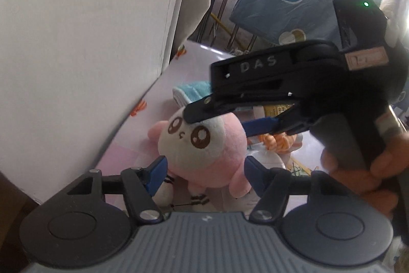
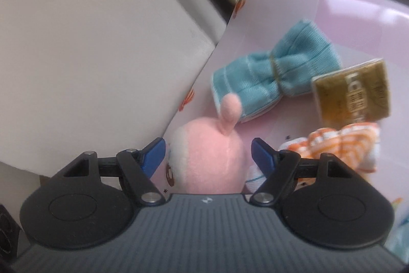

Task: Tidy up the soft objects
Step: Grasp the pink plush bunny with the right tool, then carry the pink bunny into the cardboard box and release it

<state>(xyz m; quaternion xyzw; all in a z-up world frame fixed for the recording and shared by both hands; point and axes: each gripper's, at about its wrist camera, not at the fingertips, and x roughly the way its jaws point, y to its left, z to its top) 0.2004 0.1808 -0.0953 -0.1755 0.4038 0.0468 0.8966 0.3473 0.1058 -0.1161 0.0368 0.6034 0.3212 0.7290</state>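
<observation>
Straddling the round pink-and-white plush toy with big brown eyes (image 1: pixel 202 145), the left gripper (image 1: pixel 204 174) has its blue-padded fingers (image 1: pixel 157 174) spread apart, one on each side of the toy's body, with no clear squeeze showing. The right gripper (image 2: pixel 207 157) comes from the opposite side, its blue fingers (image 2: pixel 262 155) likewise released and flanking the back of the same plush (image 2: pixel 212 163), whose small pink ear (image 2: pixel 230 110) sticks up. In the left wrist view this right gripper (image 1: pixel 222 117) reaches in from the right, tilted downward over the toy's head, a bare hand (image 1: pixel 363 175) wrapped around its dark handle. Beyond the plush on the pale pink tabletop (image 2: pixel 358 24) lie a folded teal cloth bundle (image 2: pixel 276 73), a gold foil packet (image 2: pixel 354 91) and an orange-and-white striped cloth (image 2: pixel 340 147). A white wall (image 2: pixel 89 55) borders the left.
</observation>
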